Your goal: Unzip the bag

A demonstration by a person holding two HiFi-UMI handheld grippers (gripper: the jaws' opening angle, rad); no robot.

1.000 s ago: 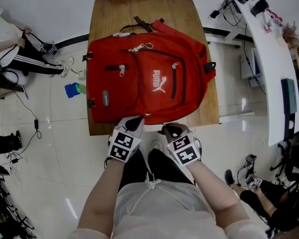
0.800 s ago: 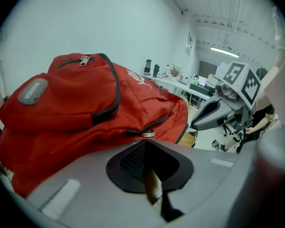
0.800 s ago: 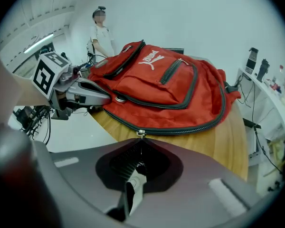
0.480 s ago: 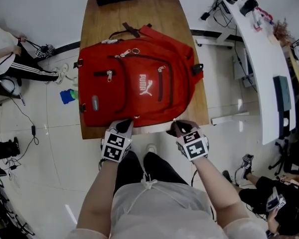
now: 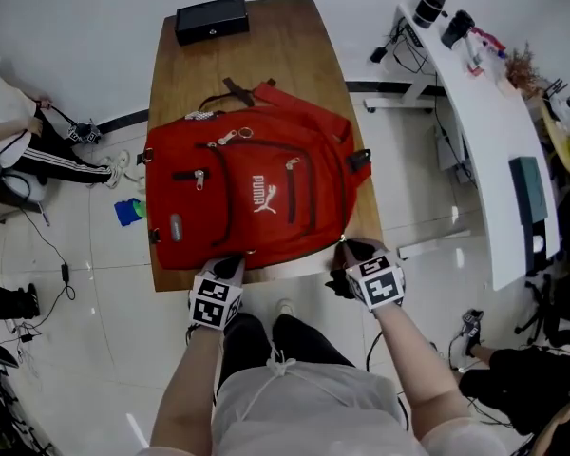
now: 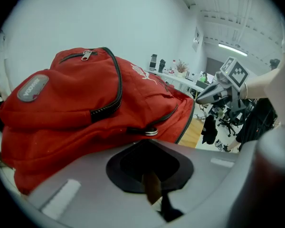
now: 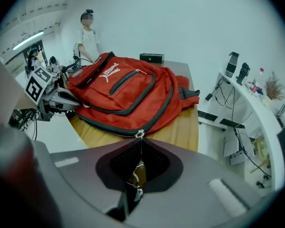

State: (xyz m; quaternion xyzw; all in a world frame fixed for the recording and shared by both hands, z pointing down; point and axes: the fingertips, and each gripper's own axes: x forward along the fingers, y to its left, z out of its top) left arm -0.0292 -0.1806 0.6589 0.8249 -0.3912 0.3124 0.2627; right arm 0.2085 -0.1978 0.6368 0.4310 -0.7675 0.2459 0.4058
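Note:
A red backpack (image 5: 252,198) lies flat on the wooden table (image 5: 294,65), its bottom edge toward me. My left gripper (image 5: 231,266) sits at the middle of that near edge with its jaws together on the bag's edge; a dark strip shows between them in the left gripper view, just below a metal ring (image 6: 151,132). My right gripper (image 5: 344,253) is at the bag's near right corner, shut on the pull of the main zip. The zip slider (image 7: 140,134) hangs just beyond the jaws, and its thin pull runs down between them.
A black box (image 5: 212,19) rests at the table's far end. A white desk (image 5: 475,112) with gear runs along the right. A seated person (image 5: 19,150) and a blue object (image 5: 125,212) on the floor are at the left.
My right gripper has moved to the right along the bag's near edge, from beside the left gripper to the right corner, still shut. The left gripper has stayed at the edge.

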